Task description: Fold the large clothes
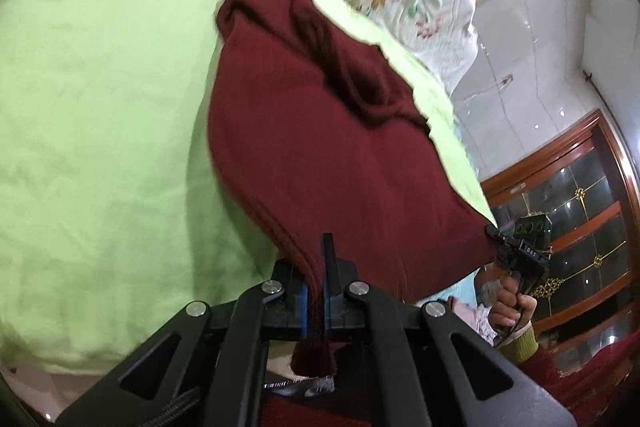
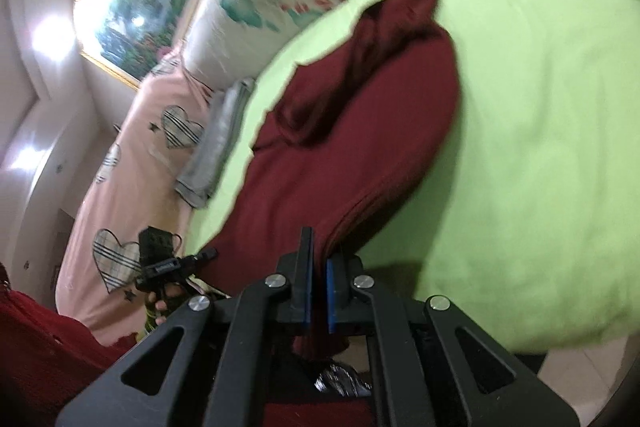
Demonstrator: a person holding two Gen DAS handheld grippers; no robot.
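Two grippers, left gripper (image 1: 316,287) and right gripper (image 2: 319,291), each clamping maroon garment (image 1: 320,147) hem, over green sheet (image 1: 100,107).

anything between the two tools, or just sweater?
Just the sweater: its hem edge spans from the left tool to the right tool, lifted over the green sheet. Left wrist view shows it.
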